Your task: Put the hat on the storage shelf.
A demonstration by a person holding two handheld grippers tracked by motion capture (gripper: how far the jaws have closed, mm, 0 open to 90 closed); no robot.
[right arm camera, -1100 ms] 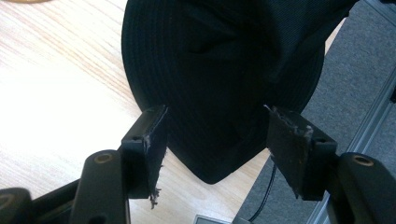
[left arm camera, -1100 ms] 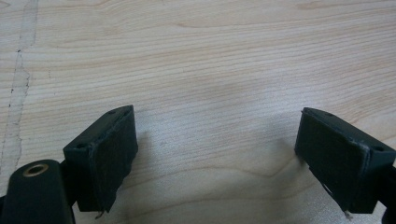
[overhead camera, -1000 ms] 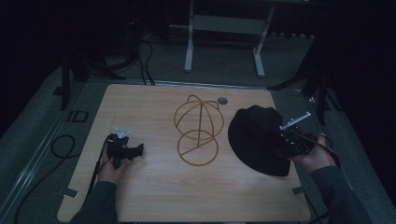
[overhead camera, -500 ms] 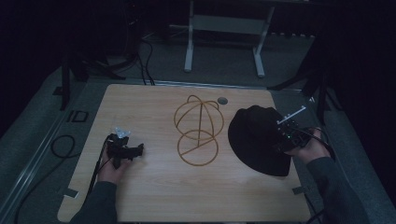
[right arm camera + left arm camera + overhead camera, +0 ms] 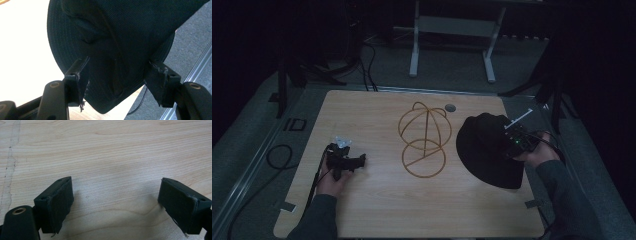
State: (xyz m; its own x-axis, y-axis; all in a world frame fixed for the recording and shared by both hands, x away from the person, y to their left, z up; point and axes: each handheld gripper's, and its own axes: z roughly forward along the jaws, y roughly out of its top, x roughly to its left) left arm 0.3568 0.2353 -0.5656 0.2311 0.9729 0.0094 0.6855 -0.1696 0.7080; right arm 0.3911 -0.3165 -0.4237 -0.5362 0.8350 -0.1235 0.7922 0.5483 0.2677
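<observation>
Reaching for the black hat (image 5: 488, 150) is the step judged to be in hand: the right gripper (image 5: 511, 142) is brought over the hat's right side, at the right of the desk (image 5: 377, 210), where part of the brim hangs past the desk's right edge. In the right gripper view the hat (image 5: 120, 37) is seen between the spread jaws, its brim flanked by the two pads (image 5: 81, 72); whether the pads already touch the cloth cannot be told, but no pinch is made yet. For the next move, a closing of the jaws on the brim or on a fold of the crown is called for, and then a lift towards the wire hat stand (image 5: 424, 140) standing mid-desk, just left of the hat. The left gripper (image 5: 348, 164) is held low over the near left of the desk, jaws wide apart, with bare wood (image 5: 112, 157) between them and nothing held.
</observation>
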